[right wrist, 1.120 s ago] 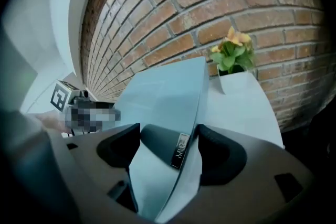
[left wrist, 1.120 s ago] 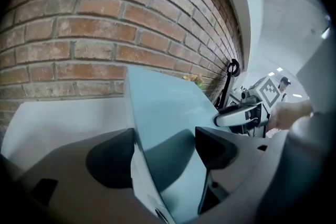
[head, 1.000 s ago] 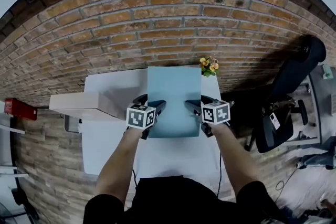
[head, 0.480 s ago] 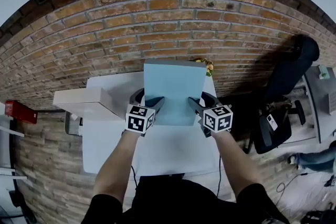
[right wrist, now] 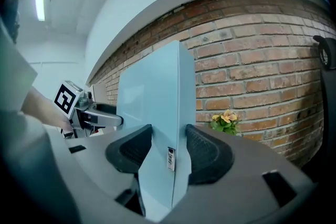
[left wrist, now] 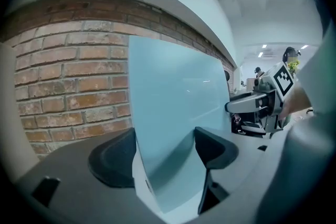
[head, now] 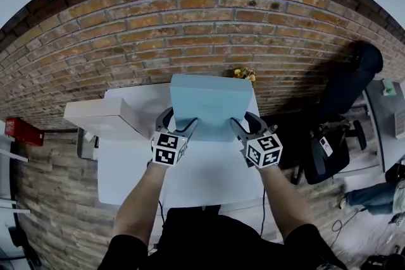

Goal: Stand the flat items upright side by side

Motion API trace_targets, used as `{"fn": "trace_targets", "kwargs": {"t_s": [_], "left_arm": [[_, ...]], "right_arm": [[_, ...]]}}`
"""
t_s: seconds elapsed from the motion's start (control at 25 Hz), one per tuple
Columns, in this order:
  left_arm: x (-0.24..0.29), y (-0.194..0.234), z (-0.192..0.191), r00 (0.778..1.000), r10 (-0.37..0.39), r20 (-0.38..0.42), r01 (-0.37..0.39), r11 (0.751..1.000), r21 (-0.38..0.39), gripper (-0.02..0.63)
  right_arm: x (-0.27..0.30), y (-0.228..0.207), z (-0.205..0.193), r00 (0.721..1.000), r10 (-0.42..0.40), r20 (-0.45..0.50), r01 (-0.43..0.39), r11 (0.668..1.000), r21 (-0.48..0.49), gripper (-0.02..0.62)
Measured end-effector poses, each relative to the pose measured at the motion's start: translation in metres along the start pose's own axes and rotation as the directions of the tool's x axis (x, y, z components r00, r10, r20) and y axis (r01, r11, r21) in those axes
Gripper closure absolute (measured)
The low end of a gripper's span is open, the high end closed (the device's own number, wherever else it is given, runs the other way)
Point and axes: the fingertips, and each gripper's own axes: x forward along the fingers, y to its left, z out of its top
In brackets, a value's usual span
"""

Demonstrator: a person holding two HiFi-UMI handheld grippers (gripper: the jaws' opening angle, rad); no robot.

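Observation:
A flat light-blue box [head: 209, 104] is lifted off the white table [head: 202, 180] and tilted up, its far edge toward the brick wall. My left gripper [head: 180, 120] is shut on the box's near left edge, and my right gripper [head: 245, 123] on its near right edge. In the left gripper view the box [left wrist: 173, 107] stands between both jaws of the left gripper [left wrist: 163, 155]. In the right gripper view the jaws of the right gripper [right wrist: 168, 152] have just been closing, and both pads press the box [right wrist: 157, 107] on its faces near a small label.
A white box [head: 104, 118] lies on the table's far left corner. A small pot of yellow flowers [head: 243, 74] stands at the wall behind the blue box. A black office chair [head: 342, 110] is to the right of the table.
The blue box has gone from lying nearly flat to raised and tilted up toward the wall. Both grippers have risen with it.

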Motion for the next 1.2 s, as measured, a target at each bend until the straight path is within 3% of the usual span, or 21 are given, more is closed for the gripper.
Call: {"fn": "trace_targets", "kwargs": {"t_s": [0.6,0.84,1.2], "left_arm": [[-0.025,-0.007,-0.021,0.999,-0.005,-0.045,0.006,1.000,0.024,0.252],[-0.031,-0.010,-0.027,0.997,-0.020,-0.072,0.021,0.999,0.024,0.252],[-0.038,-0.009,-0.035,0.995,-0.019,-0.098,0.019,1.000,-0.002,0.252]], "right_arm": [[-0.026,0.018,-0.013,0.993,0.117,-0.030,-0.117,0.993,-0.001,0.405],[-0.028,0.026,-0.016,0.975,0.201,-0.094,-0.205,0.978,-0.029,0.319],[-0.024,0.025,-0.011,0.961,0.243,-0.129,-0.251,0.967,-0.051,0.219]]}}
